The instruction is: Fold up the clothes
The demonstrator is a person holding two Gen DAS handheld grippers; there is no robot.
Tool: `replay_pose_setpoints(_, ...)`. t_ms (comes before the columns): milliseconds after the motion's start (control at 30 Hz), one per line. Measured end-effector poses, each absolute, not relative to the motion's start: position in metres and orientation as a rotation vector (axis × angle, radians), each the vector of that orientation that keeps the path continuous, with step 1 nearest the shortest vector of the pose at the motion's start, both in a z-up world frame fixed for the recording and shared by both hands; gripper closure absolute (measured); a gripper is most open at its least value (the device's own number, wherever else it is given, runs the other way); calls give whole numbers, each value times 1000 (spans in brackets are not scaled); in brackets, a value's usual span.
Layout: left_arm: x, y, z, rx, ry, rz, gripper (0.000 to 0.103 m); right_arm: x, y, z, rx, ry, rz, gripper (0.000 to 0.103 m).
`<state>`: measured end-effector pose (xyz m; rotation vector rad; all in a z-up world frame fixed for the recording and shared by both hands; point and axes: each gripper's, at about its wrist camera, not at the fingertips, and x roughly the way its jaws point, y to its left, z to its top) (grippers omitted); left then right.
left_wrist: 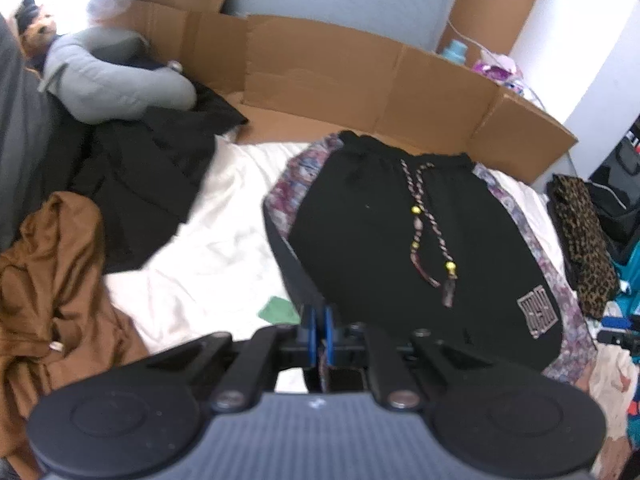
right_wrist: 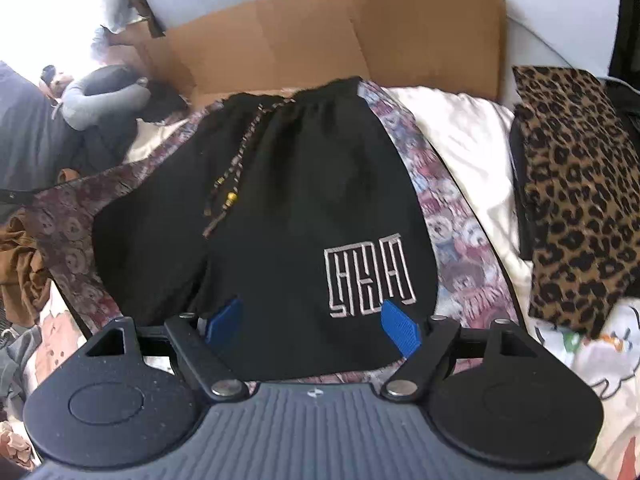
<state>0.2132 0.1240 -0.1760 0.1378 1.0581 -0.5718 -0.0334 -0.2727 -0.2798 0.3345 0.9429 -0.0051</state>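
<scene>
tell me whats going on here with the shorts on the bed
A person is folding clothes with two hand-held grippers. The black shorts lie spread on the white sheet. The left hand-held gripper is shut on the shorts' hem edge, while the right hand-held gripper sits open over the hem near the logo.

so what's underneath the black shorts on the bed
The black shorts lie on a white sheet, visible around them. Their own patterned side panels show at both edges. Whatever sits directly beneath the middle is covered.
</scene>
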Motion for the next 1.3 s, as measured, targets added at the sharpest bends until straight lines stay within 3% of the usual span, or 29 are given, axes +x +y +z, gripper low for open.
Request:
replay_pose_setpoints(367, 202, 71, -173, 91, 1173, -683, 98, -9, -265, -255, 550, 827, 116, 21)
replay_pose_setpoints(933, 198, -19, -180, -21, 1274, -832, 98, 48, -217, -241, 405, 842, 381, 22)
replay_pose_setpoints(1300, 193, -60, -196, -87, 1335, -909, 98, 63, -193, -241, 392, 852, 422, 28)
